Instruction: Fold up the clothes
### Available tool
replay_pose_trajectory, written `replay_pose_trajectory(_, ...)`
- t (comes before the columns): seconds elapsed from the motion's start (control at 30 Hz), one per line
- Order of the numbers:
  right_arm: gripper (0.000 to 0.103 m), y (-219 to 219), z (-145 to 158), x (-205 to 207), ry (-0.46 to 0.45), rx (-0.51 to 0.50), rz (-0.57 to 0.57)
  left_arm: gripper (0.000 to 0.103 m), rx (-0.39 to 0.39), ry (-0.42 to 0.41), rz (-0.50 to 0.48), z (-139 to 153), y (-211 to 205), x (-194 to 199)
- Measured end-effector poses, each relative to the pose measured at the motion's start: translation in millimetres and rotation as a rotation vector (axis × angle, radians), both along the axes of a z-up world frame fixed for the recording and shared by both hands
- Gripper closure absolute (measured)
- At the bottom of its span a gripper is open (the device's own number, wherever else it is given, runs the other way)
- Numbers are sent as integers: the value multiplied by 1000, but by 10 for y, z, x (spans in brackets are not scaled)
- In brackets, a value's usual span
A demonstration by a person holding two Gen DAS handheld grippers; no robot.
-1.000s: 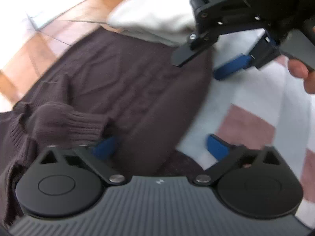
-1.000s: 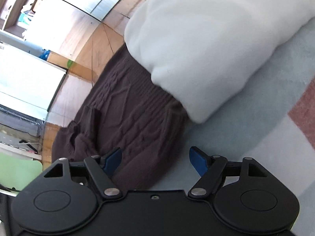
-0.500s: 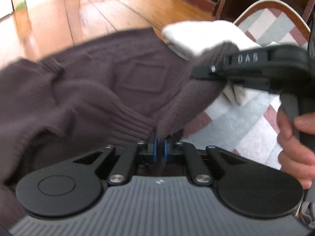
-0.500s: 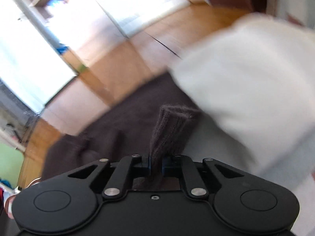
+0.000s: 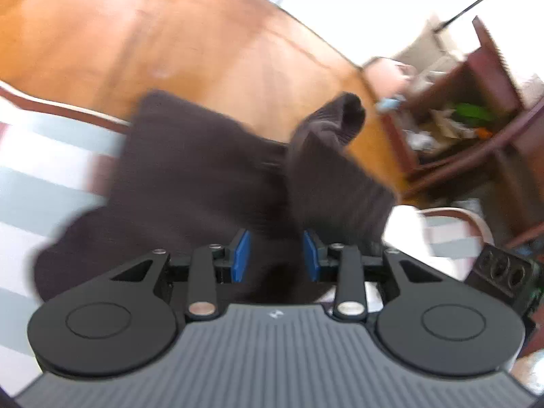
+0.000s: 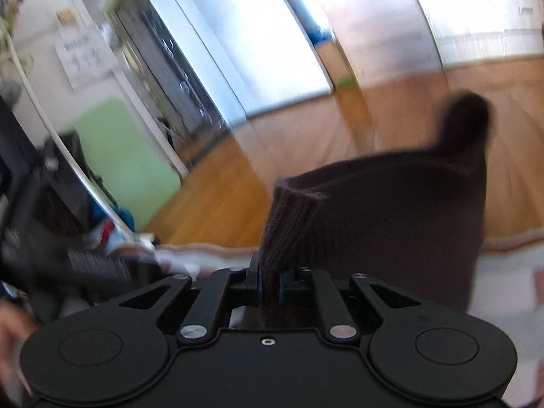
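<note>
Brown knit fills both views: the sweater [image 5: 204, 183] hangs forward from the two grippers, its body spread out over the striped rug [image 5: 40, 156] and reaching toward the wood floor [image 5: 170, 34] beyond. In the left wrist view a ribbed cuff [image 5: 340, 119] sticks up past the right pad. The right gripper [image 6: 270, 284] is pinching a ribbed edge [image 6: 285, 224] of the knit, pads pressed tight on it. The left gripper [image 5: 275, 255] has its blue pads apart with cloth bunched between them; blur keeps me from telling whether they bear on it. Both hold points sit at the near edge, so the sweater's length runs straight away from the grippers, neither arm plainly nearer.
</note>
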State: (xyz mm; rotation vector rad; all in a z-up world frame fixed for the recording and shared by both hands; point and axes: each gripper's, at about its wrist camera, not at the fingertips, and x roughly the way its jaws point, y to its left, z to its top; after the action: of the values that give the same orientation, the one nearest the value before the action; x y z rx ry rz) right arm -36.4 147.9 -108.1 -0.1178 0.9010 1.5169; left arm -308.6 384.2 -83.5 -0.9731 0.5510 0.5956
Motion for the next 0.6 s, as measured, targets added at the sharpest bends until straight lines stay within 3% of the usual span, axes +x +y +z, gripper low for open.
replay_pose_trajectory(0.07, 92, 104, -54, -206, 0, -10, 81, 70, -56, -8, 19, -212, 33, -131)
replay_pose_trajectory(0.13, 92, 208, -108, -412, 0, -20, 161, 70, -167, -78, 41, -468, 94, -210)
replay_pose_trajectory(0.2, 92, 289, -157, -598, -12, -34, 234, 70, -217, -133, 58, -623, 133, -238)
replay_pose_trajectory(0.4, 91, 240, -240, -907, -179, -118, 356, 70, -304, -319, 101, -699, 299, -403)
replay_pose_trajectory(0.47, 92, 223, -268, -1010, -235, -147, 396, 62, -307, -324, 96, -730, 349, -408)
replay_pose_trajectory(0.6, 92, 195, -337, -1171, -315, -202, 453, 61, -378, -293, 102, -953, 376, -347)
